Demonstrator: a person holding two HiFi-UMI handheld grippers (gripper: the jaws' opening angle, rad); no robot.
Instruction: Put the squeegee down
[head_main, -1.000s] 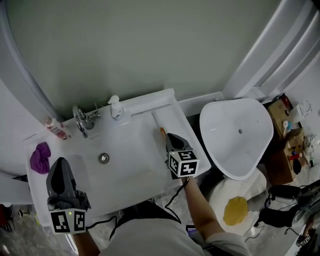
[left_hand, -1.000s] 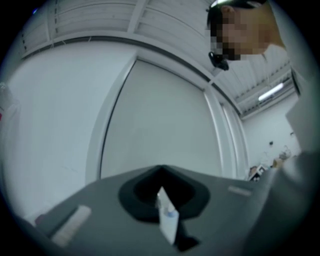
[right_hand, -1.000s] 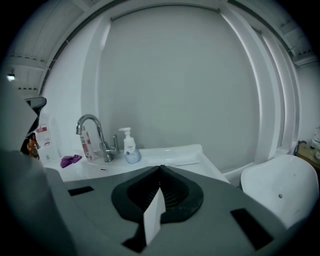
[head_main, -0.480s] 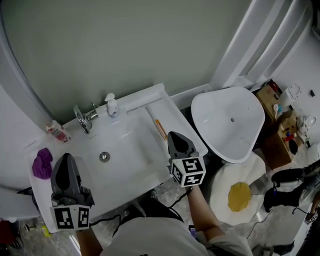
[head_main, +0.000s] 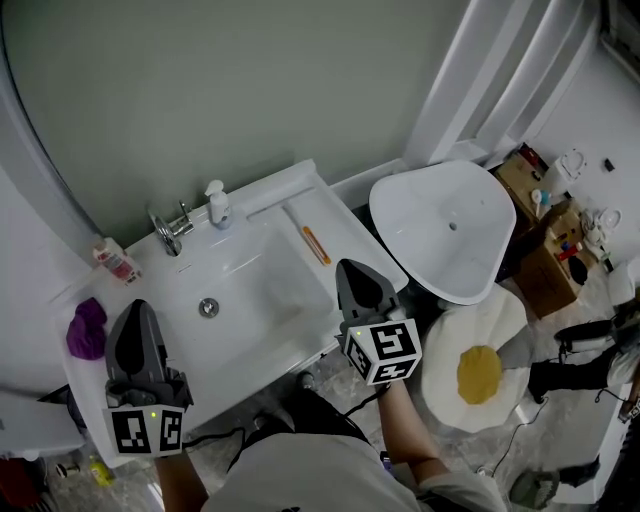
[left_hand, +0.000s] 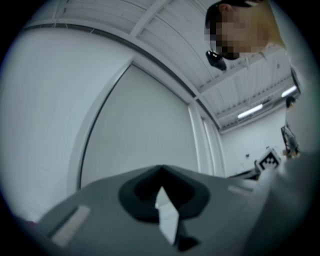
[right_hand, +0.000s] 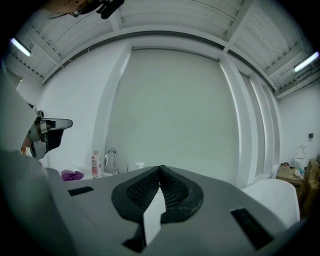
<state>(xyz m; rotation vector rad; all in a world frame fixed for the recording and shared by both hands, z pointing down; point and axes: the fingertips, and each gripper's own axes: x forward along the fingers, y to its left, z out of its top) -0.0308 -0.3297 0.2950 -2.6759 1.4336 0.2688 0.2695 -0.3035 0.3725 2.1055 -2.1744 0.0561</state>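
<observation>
The squeegee (head_main: 316, 245) lies flat on the right ledge of the counter (head_main: 336, 220), beside the basin, orange handle up, with nothing touching it. By the look of it, the put-down itself is done and the step in hand is the pull-away.

The right hand-held gripper (head_main: 352, 268) hangs above the counter's front right corner, near the squeegee but apart from it. Its own view shows the ribbed pads pressed together with nothing between them: clenched and empty. It points roughly level toward the far wall, with the tap (head_main: 166, 232), a bottle (head_main: 114, 261) and a purple cloth (head_main: 86, 329) off to its left.

The left hand-held gripper (head_main: 135, 312) sits over the counter's front left corner, well apart from the squeegee. Its view also shows the jaws closed tip to tip, holding nothing, aimed up at the wall.

I judge the task as good as finished. The next move asks for little: keep both hand-held grippers clear of the ledge so the squeegee is not nudged toward the edge or into the basin. The ledge is narrow and the squeegee lies lengthwise along it, so a stray brush from the right hand-held gripper is the main risk. If it is to stay there, no regrasp is needed.
</observation>
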